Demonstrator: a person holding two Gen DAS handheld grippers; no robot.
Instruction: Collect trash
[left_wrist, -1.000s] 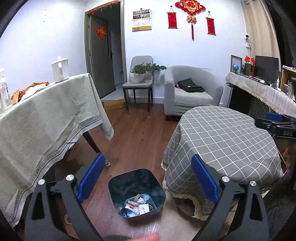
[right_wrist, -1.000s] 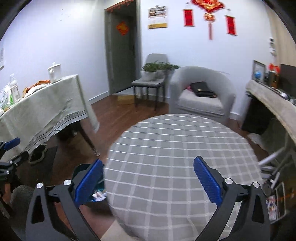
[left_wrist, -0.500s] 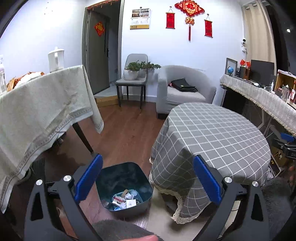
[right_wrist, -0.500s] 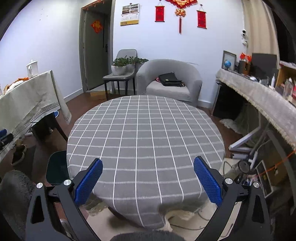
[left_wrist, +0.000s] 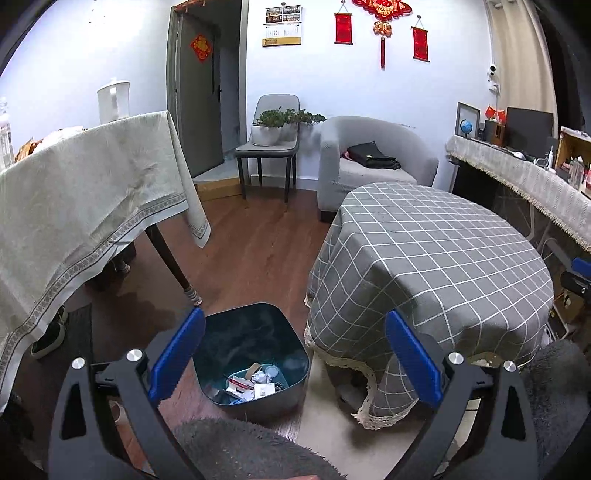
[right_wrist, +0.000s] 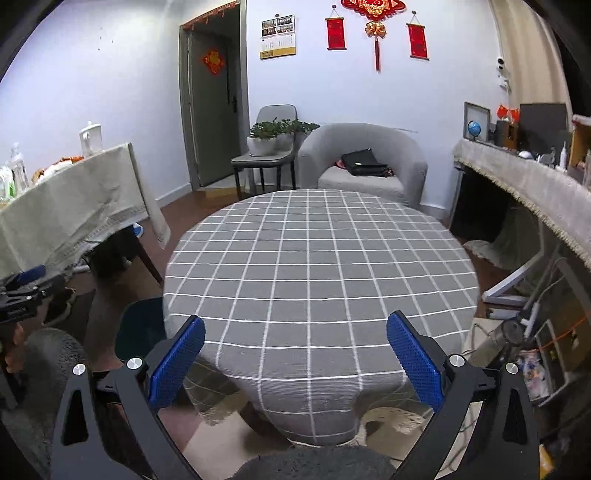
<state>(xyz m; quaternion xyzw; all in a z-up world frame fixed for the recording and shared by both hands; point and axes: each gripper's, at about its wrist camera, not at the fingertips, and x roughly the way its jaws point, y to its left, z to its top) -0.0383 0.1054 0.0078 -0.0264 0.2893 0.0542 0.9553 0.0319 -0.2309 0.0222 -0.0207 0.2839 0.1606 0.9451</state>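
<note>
A dark teal trash bin (left_wrist: 251, 354) stands on the wooden floor left of the round table; it holds crumpled paper and wrappers (left_wrist: 255, 384). Its rim also shows in the right wrist view (right_wrist: 142, 328). My left gripper (left_wrist: 293, 354) is open and empty, above and in front of the bin. My right gripper (right_wrist: 295, 362) is open and empty, facing the near edge of the round table with the grey checked cloth (right_wrist: 317, 266). No trash shows on that cloth.
A long table with a beige cloth (left_wrist: 85, 199) stands at the left, with a white kettle (left_wrist: 112, 101) on it. A grey armchair (left_wrist: 373, 162), a chair with plants (left_wrist: 273, 136) and a cluttered side counter (left_wrist: 524, 173) line the back and right.
Both grippers have drawn back and steadied. The left view has swung from the beige table toward the bin; the right view now faces the round table squarely. Both stay open.
</note>
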